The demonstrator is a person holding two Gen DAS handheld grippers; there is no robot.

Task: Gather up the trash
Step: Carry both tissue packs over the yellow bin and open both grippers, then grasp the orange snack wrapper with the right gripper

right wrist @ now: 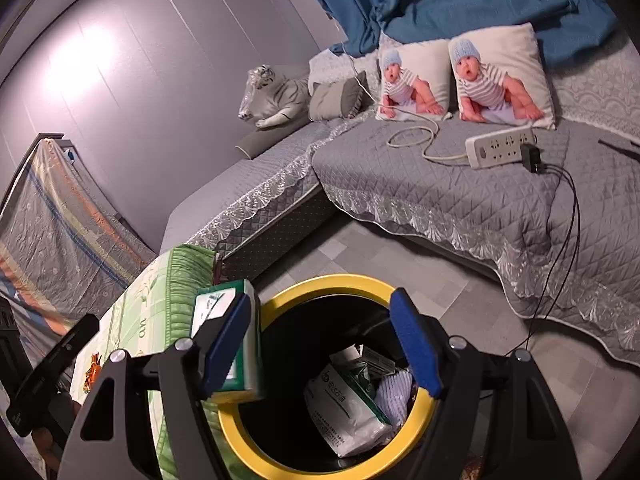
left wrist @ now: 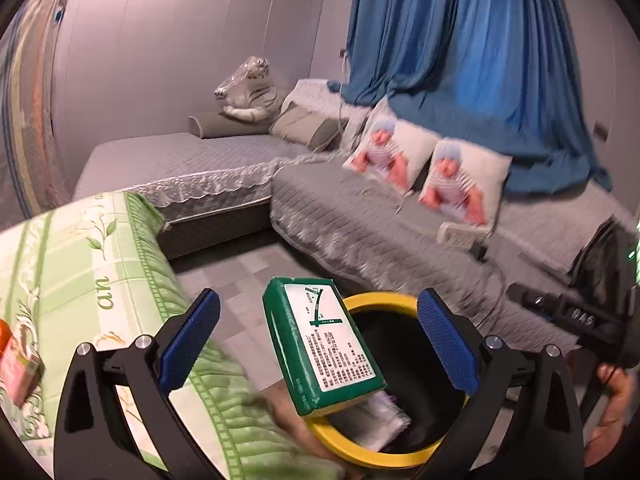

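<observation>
A green tissue pack [left wrist: 320, 344] with a white label hangs free between the wide-open blue pads of my left gripper [left wrist: 318, 340], touching neither pad, over the near rim of a black bin with a yellow rim [left wrist: 376, 300]. In the right wrist view the same pack [right wrist: 230, 344] is at the bin's left rim [right wrist: 332, 280], beside my open, empty right gripper [right wrist: 324, 344]. Inside the bin lie a white wipes packet [right wrist: 348, 412] and other wrappers.
A table with a green floral cloth [left wrist: 100, 280] stands left of the bin, with an orange-pink carton [left wrist: 18, 364] on it. A grey quilted sofa [right wrist: 440, 184] with two baby-print pillows [right wrist: 500, 76], a power strip [right wrist: 500, 146] and cables lies behind.
</observation>
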